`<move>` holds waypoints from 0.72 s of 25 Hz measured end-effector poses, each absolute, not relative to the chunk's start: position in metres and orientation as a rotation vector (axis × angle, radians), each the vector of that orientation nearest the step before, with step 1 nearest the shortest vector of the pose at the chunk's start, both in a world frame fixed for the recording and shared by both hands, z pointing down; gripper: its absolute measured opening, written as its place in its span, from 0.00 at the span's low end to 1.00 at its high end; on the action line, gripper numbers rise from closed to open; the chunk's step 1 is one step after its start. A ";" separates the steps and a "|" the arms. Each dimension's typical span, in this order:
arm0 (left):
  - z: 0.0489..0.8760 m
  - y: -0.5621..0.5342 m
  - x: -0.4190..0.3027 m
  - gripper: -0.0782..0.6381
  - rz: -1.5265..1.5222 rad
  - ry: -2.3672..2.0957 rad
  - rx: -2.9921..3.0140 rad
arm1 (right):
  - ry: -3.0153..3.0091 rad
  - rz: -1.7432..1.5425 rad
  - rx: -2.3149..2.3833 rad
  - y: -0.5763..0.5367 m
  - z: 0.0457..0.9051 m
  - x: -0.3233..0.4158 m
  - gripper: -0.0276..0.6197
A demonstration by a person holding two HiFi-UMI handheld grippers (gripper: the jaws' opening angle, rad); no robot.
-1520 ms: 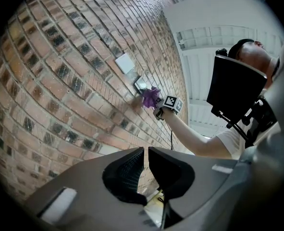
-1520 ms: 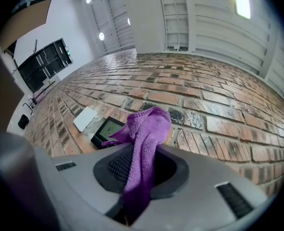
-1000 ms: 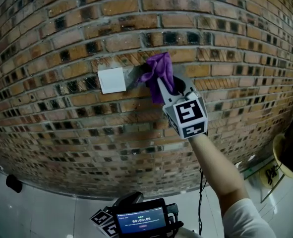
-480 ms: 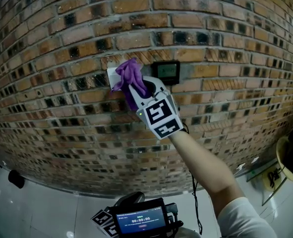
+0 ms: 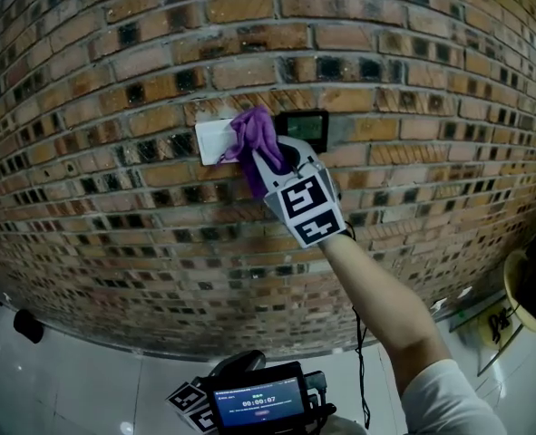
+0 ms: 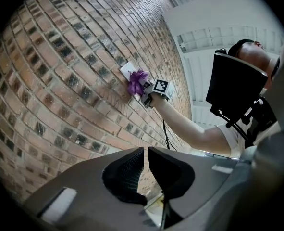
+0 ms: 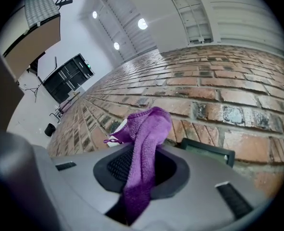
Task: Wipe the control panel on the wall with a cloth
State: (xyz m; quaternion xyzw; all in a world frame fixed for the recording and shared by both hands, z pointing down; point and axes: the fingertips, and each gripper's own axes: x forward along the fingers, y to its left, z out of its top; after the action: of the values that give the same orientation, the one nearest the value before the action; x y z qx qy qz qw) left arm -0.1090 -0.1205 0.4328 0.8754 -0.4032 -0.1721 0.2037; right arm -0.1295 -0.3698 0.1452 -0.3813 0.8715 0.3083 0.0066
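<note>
Jaws nearly touching and holding nothing, the left gripper (image 6: 145, 153) is hanging low and idle, well apart from the work, as a person is cleaning fittings on a brick wall (image 5: 104, 98). Further right, a white switch plate (image 5: 210, 141) is sitting just beside the dark control panel (image 5: 306, 130), and the purple cloth (image 5: 253, 137) is pressing against the wall between the two, overlapping the plate's right edge. The right gripper (image 5: 272, 159) is clamping that cloth, its jaws closed on the middle, with a bunched end poking out toward the bricks and a tail trailing back. Soft, light and limp, the terry fabric is likely folding and dragging under pressure, so a grip close to the bunched end looks best. At far right, a pale round object (image 5: 514, 284) is being cropped by the frame; whether it is a container holding anything cannot be told.
</note>
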 end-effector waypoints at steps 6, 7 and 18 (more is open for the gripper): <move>0.432 -0.123 -0.099 0.15 -0.465 -1.097 2.455 | 2.703 0.970 -1.242 -0.374 0.142 -0.106 0.17; 0.432 -0.123 -0.098 0.15 -0.464 -1.093 2.456 | 2.699 0.970 -1.250 -0.375 0.142 -0.102 0.17; 0.431 -0.129 -0.084 0.15 -0.454 -1.052 2.473 | 2.667 0.992 -1.310 -0.378 0.139 -0.069 0.17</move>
State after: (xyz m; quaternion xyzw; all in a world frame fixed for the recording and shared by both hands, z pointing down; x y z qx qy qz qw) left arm -0.0844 -0.1286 0.4314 0.8878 -0.3776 -0.1630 0.2066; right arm -0.0686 -0.3782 0.1385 -0.4181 0.8514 0.3166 0.0045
